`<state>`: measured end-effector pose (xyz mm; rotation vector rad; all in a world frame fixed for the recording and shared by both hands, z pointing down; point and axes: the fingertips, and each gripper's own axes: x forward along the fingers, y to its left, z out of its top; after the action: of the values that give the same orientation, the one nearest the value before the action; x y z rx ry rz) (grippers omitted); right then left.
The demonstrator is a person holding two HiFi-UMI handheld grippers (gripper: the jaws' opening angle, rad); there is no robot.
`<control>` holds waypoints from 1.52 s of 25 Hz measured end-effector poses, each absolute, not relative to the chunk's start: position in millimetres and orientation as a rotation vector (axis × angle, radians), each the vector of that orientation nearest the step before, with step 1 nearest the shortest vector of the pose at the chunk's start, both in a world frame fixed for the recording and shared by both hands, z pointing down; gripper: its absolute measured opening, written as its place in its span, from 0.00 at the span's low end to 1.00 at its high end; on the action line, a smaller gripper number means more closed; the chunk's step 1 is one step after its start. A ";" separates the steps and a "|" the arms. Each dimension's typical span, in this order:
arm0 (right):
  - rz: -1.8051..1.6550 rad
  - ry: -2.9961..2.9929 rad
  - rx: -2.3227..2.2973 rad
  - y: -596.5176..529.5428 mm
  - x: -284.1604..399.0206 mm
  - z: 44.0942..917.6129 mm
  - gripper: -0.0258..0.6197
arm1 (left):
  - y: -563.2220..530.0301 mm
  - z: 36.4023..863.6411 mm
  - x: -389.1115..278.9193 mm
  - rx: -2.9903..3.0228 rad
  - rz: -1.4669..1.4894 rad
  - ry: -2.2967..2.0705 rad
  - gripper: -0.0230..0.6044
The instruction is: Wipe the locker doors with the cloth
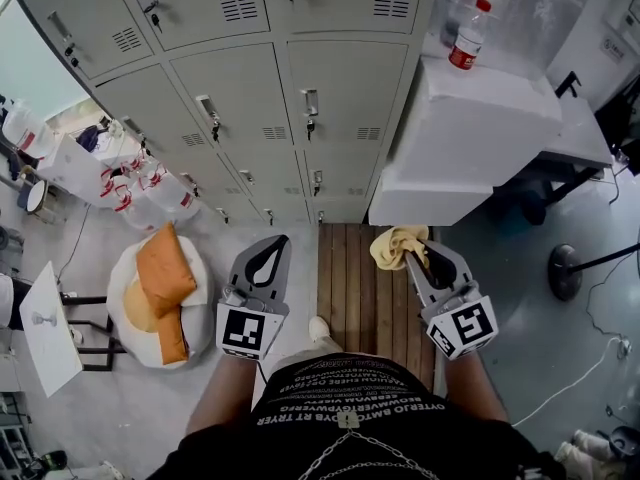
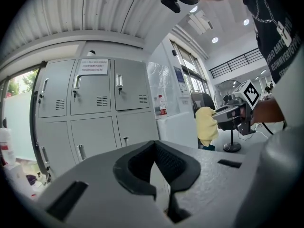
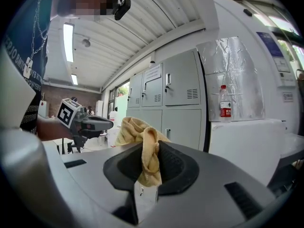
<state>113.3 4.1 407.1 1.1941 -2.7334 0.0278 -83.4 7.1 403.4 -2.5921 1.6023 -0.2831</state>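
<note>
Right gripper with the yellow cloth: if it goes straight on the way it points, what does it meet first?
Probably the grey metal locker doors, lower row, beside the white cabinet; the yellow cloth in the right gripper would touch first. Depth is unclear.

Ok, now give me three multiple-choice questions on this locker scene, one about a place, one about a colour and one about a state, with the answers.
1. Where does the bottle stand?
A) on the floor
B) on the white cabinet beside the lockers
C) inside a locker

2. What colour is the cloth?
A) blue
B) white
C) yellow

3. What state is the right gripper in?
A) open and empty
B) shut on the cloth
C) shut on the bottle

Answers: 1 B, it stands upright on the cabinet's top; 2 C, it looks pale yellow in every view; 3 B, the cloth is pinched between its jaws.
</note>
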 end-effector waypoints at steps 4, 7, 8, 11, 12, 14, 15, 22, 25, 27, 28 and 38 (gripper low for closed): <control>0.023 -2.725 1.222 -8.3 107.8 404.1 0.13 | -6.3 401.3 -91.7 -2.598 -0.274 1.580 0.04; 0.007 -2.720 1.241 -17.4 102.5 399.6 0.13 | -16.0 399.7 -100.7 -2.597 -0.281 1.577 0.04; 0.001 -2.719 1.247 -20.3 100.4 398.2 0.13 | -19.1 399.2 -103.6 -2.598 -0.284 1.576 0.04; -0.012 -2.712 1.264 -29.6 92.9 395.6 0.13 | -29.6 396.7 -112.0 -2.600 -0.274 1.565 0.04; -0.016 -2.709 1.268 -32.7 90.0 395.3 0.13 | -33.0 396.3 -114.5 -2.602 -0.270 1.561 0.04; -0.018 -2.704 1.274 -38.3 84.0 395.0 0.13 | -38.7 396.0 -119.5 -2.607 -0.266 1.551 0.04; -0.019 -2.703 1.276 -40.9 80.8 394.6 0.13 | -41.4 395.8 -122.1 -2.608 -0.264 1.545 0.04; -0.052 -2.704 1.282 -54.3 57.4 387.2 0.13 | -56.4 399.3 -146.0 -2.622 -0.260 1.532 0.04; -0.059 -2.700 1.285 -56.3 49.9 384.6 0.13 | -60.1 397.8 -156.1 -2.620 -0.244 1.531 0.04; -0.065 -2.695 1.288 -56.6 46.4 383.0 0.13 | -61.6 399.0 -161.9 -2.620 -0.244 1.536 0.04; -0.067 -2.694 1.289 -56.2 44.9 382.3 0.13 | -62.1 399.5 -164.2 -2.619 -0.241 1.536 0.04; -0.066 -2.670 1.327 -46.5 52.5 380.9 0.13 | -52.2 403.3 -161.4 -2.640 -0.226 1.523 0.04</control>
<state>52.5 -46.5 380.9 1.3266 -2.6701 -0.0656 -161.4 -52.2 403.3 -2.6404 1.5227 -0.2255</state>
